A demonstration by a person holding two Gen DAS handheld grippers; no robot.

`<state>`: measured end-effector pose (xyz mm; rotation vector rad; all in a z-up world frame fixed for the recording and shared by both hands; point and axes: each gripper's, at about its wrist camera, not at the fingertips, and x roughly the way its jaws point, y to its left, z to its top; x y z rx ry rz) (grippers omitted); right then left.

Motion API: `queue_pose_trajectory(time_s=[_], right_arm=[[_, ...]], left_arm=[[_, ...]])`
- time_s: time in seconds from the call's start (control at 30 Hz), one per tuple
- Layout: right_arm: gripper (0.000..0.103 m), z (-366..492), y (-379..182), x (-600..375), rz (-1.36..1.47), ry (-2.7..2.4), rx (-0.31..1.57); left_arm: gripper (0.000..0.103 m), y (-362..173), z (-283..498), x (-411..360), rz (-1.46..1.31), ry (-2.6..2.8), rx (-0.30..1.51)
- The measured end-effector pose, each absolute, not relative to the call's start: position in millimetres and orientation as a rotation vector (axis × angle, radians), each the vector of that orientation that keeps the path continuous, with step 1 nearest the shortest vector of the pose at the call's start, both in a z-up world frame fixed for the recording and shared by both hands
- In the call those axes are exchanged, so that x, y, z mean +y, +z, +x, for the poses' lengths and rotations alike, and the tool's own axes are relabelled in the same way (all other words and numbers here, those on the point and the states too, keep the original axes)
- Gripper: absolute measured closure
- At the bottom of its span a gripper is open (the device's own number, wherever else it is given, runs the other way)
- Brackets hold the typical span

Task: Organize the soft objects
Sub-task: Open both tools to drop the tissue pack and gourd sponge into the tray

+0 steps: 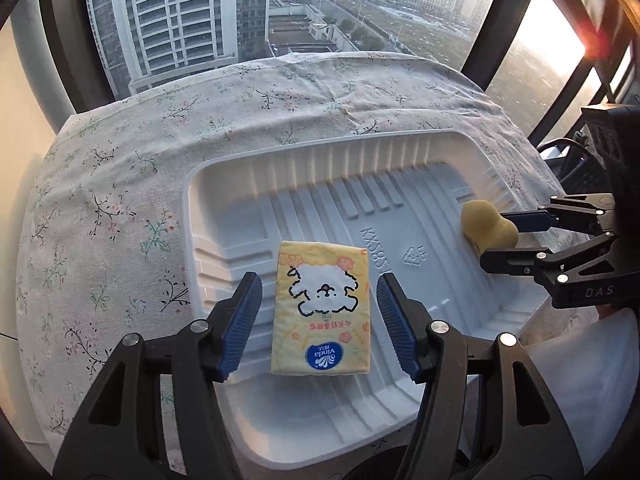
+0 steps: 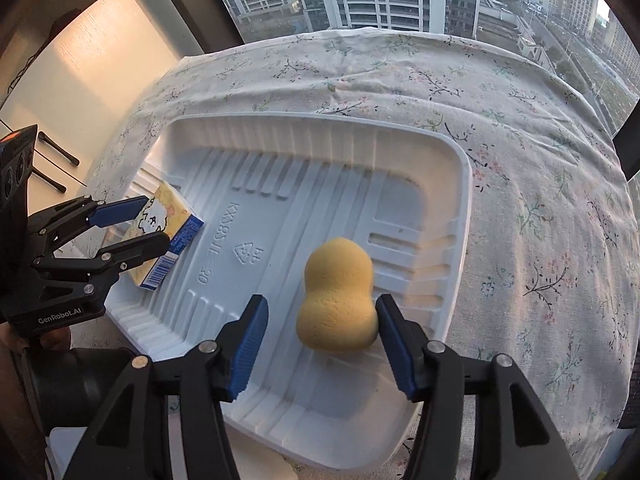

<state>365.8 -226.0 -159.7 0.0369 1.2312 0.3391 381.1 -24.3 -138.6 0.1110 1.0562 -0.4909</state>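
Observation:
A yellow tissue pack (image 1: 320, 312) with a white dog drawing lies flat in the white plastic tray (image 1: 320, 148). My left gripper (image 1: 318, 328) is open around the pack, with a gap at each blue pad. A yellow gourd-shaped sponge (image 2: 336, 300) rests on the tray's (image 2: 464, 208) floor near its right wall. My right gripper (image 2: 322, 344) stands open around the sponge; the right pad is close against it, the left pad well apart. Each wrist view shows the other gripper: the right gripper (image 1: 508, 240) by the sponge (image 1: 486, 228), the left gripper (image 2: 158, 220) over the tissue pack (image 2: 176, 208).
The tray sits on a table under a floral cloth (image 1: 120, 208) that hangs over the edges. Beyond the far edge a large window (image 1: 180, 20) looks out on tall buildings. A pale wall (image 2: 80, 80) stands to the left.

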Motion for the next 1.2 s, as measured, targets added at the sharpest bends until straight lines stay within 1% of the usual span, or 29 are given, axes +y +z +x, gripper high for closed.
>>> queue_pose_trajectory(time_s=[0.17,0.33,0.5,0.83,1.2], right_arm=[[0.042,356.8,-145.3,-229.6,0.04,0.33,1.203],[0.042,345.1,-132.2,-236.2,0.049,0.303,1.177],[0.042,333.8,-126.6,-251.0,0.067,0.267,1.176],[0.042,305.6,-124.3,-288.4,0.116,0.182,1.18],[0.042,241.9,-135.0,-318.6,0.108,0.124,1.18]], left_arm=[[0.043,-120.5,379.6,-8.3,0.061,-0.457,1.02],[0.043,-117.4,375.5,9.9,0.034,-0.387,1.019],[0.043,-115.7,359.5,33.6,0.04,-0.314,0.98],[0.043,-117.4,326.4,87.2,-0.048,-0.244,0.977],[0.043,-128.8,265.2,113.2,-0.073,-0.235,0.967]])
